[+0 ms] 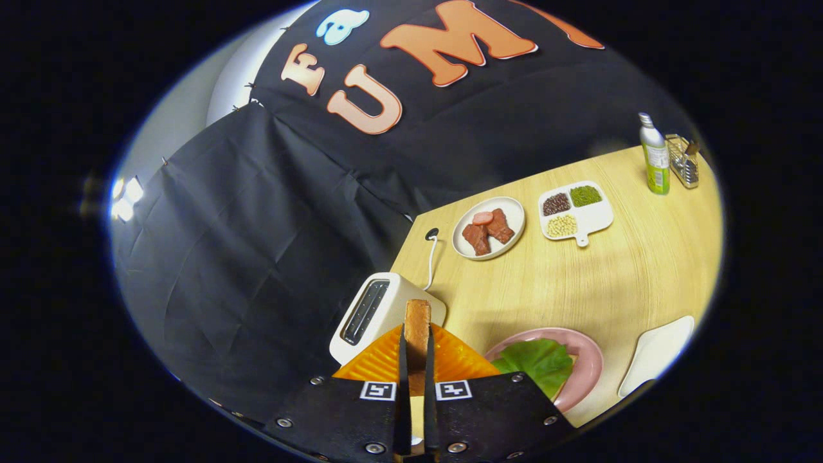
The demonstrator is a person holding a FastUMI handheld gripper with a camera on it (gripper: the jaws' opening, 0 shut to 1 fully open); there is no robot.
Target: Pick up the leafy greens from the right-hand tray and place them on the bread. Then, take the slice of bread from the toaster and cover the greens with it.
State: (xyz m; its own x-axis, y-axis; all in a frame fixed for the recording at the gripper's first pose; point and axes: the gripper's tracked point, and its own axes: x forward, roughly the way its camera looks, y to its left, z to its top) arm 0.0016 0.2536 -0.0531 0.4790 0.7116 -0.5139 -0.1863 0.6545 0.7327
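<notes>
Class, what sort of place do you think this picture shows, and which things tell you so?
Probably a mock kitchen table in a booth: a toaster, plated meat and a pink plate with greens. The fingers grip bread.

Tongs (416,350) clamped on bread slice (417,325)

Wooden table (578,283) — perhaps lamp-lit (125,193)

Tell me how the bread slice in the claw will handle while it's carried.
The bread slice is pinched edge-on between the claw fingers and stands straight, so it probably stays stiff rather than flopping. It looks thin and likely light. Its crust seems dry, so hard squeezing might crumble it; laid flat on the leafy greens, it should not roll.
</notes>
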